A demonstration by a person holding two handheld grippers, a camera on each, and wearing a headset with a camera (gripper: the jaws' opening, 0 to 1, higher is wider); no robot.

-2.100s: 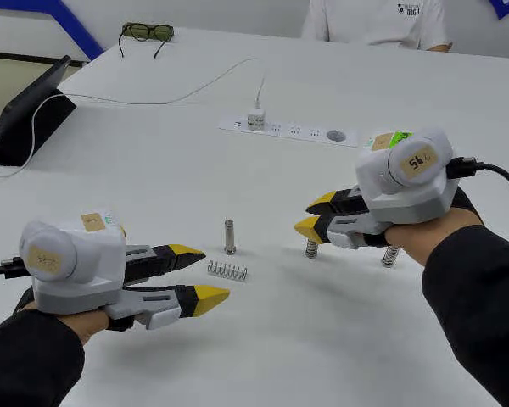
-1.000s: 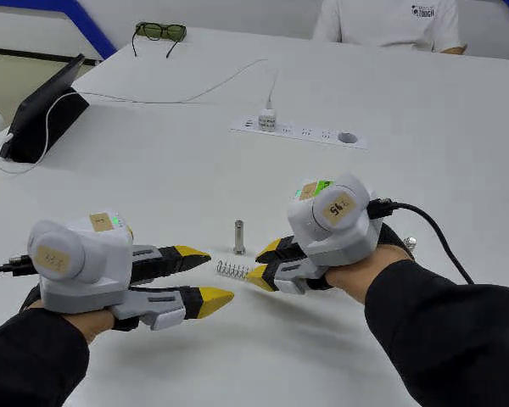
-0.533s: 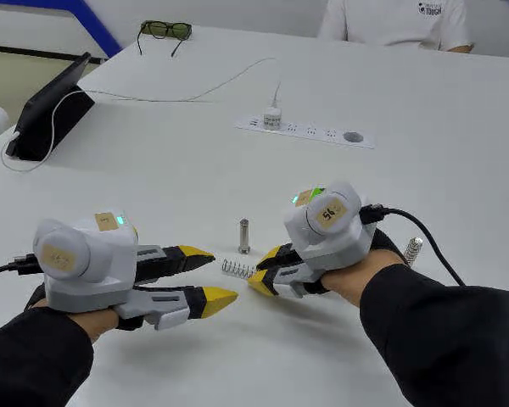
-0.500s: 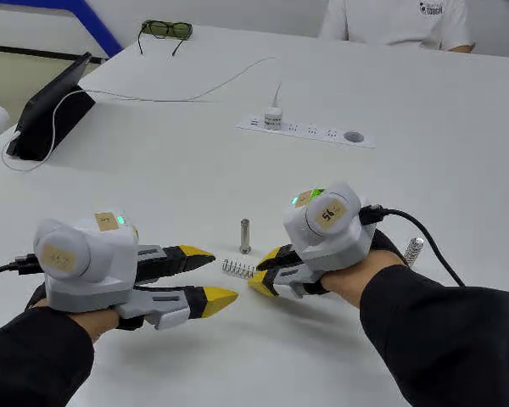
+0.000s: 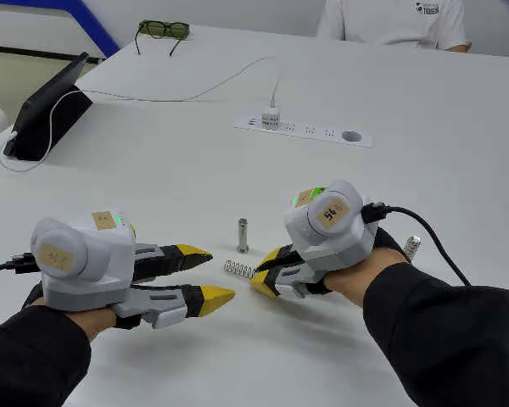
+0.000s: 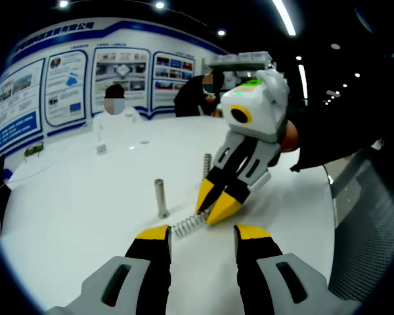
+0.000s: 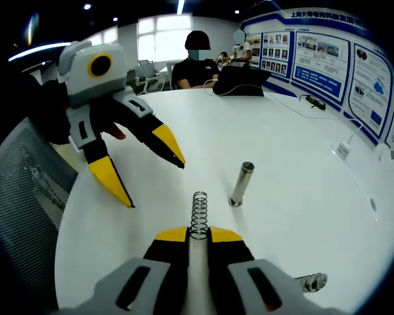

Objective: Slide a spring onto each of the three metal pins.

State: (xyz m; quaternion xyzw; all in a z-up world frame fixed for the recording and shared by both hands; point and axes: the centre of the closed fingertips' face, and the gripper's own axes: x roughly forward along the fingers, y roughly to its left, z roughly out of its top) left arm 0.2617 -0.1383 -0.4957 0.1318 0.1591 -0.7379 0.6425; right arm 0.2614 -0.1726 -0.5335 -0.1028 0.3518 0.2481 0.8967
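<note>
Across the white desk (image 5: 153, 170), my right tongs (image 5: 263, 271) are pinching the near end of the spring (image 7: 198, 213), which is lying flat, pointing straight ahead of them. The bare pin (image 5: 243, 235) is standing upright just beside its far end. My left tongs (image 5: 218, 273) are hovering spread nearby.

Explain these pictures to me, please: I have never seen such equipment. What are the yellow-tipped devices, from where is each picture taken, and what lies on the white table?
There is no robot: these are two hand-held two-jaw grippers. The head view comes from a headset camera; each round picture comes from a camera on one gripper. The left gripper is open and empty. The right gripper is shut on one end of a spring lying on the white table. Beside it a bare metal pin stands upright. A second pin already has one on. Farther off lie a power strip and glasses.
</note>
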